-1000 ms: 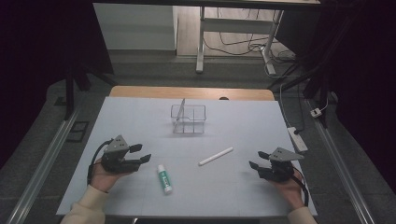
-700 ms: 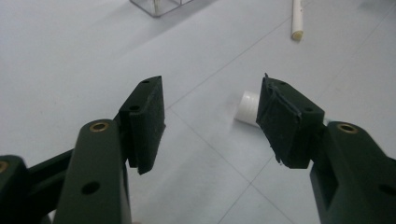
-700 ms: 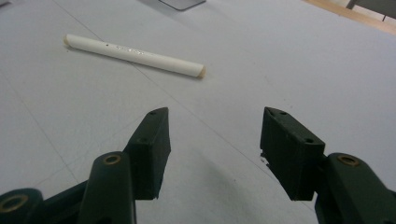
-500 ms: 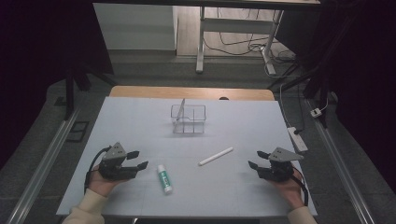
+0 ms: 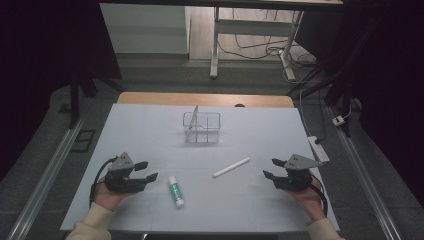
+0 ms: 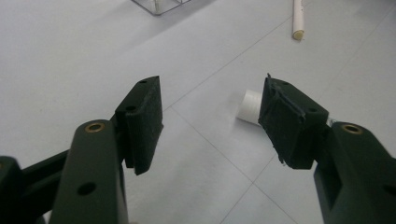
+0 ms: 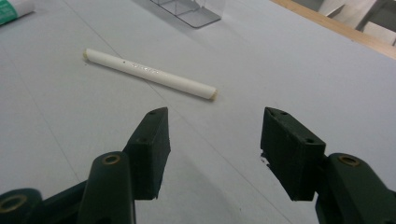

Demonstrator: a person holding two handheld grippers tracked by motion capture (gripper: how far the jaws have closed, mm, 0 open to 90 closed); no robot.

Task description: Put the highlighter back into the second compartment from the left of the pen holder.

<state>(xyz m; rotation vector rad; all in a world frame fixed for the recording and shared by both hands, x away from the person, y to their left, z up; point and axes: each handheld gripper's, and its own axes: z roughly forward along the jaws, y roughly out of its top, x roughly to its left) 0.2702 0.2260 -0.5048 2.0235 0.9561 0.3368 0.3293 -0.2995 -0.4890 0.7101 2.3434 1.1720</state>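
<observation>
Nothing is being held: the left gripper (image 5: 145,171) and right gripper (image 5: 272,168) are being kept wide open, empty. The glue stick (image 5: 176,191) and white pen (image 5: 231,167) are lying loose outside the clear organizer (image 5: 201,127), so everything is judged left.

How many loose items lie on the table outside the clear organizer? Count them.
2: a white glue stick beside the left gripper, and a white pen nearer the right gripper.

A lab or test room is suggested. A pale grey table (image 5: 150,125) is set in a dim room, with dark curtains hung to either side beyond the grippers. Metal rails (image 5: 45,180) are laid on the grey floor at both sides. Ahead of the grippers, past the table's far edge, a white desk frame (image 5: 216,45) and loose cables (image 5: 260,47) are seen, and a power strip (image 5: 320,149) is placed just beside the right gripper (image 5: 275,169).
</observation>
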